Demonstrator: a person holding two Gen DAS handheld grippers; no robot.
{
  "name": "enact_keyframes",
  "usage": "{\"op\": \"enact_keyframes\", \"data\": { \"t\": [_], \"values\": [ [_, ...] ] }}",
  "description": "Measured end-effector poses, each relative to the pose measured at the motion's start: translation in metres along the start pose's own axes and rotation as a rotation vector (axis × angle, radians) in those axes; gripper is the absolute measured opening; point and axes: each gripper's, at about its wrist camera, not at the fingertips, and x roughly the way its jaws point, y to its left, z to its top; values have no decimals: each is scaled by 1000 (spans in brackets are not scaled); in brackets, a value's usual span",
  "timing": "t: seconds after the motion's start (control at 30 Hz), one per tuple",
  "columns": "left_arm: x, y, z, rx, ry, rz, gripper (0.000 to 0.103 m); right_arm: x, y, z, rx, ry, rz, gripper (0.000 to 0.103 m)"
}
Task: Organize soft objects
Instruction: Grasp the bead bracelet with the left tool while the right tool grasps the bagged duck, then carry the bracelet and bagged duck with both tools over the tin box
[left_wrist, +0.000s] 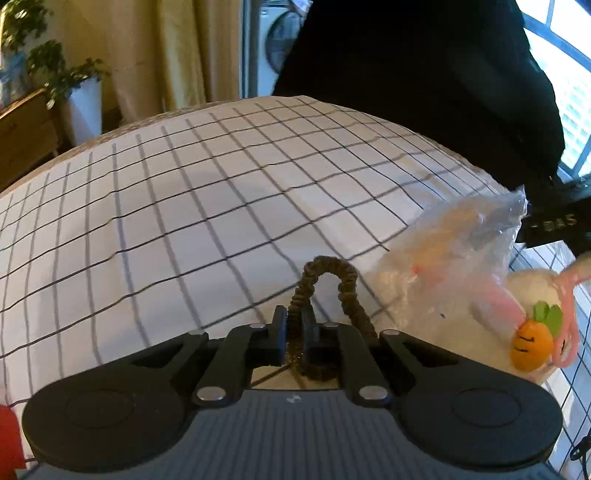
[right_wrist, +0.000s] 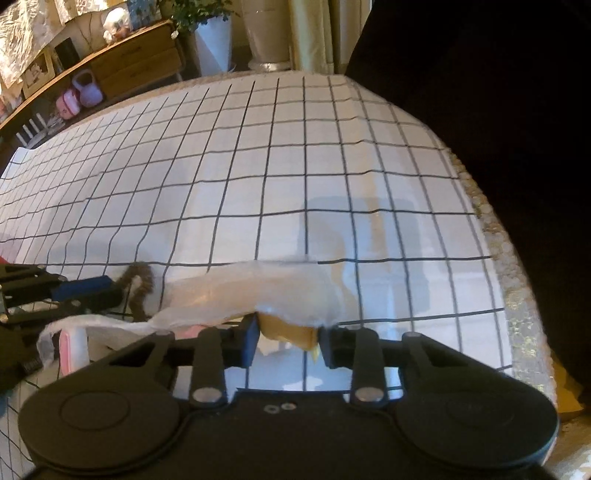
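brown scrunchie (left_wrist: 325, 295) – ruffled loop, clamped by l. gripper (left_wrist: 294, 325)

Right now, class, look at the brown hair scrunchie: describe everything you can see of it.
The brown scrunchie is a thin, ruffled fabric-covered elastic loop, dark olive-brown. The left gripper is shut on one side of it, so the loop arches up ahead of the fingertips, its other side trailing back beside the gripper. It sits over the checked cloth, close to a clear plastic bag.
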Motion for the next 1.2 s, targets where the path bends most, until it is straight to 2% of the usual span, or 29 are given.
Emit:
{"op": "enact_keyframes", "data": {
  "t": [0.37, 0.57, 0.87, 1.2],
  "values": [
    [-36, 33, 7, -85, -33, 4, 7, -59, -28, -4, 105, -145, -37, 31],
    [-61, 39, 7, -99, -55, -11, 7, -89, -27, -9, 125, -192, -1, 31],
    [-106, 45, 0, -122, -73, -33, 7, -126, 11, -18, 73, -230, 79, 31],
    [-161, 67, -22, -145, -54, -39, 7, -142, 71, -34, 3, -191, 171, 31]
  ]
}}
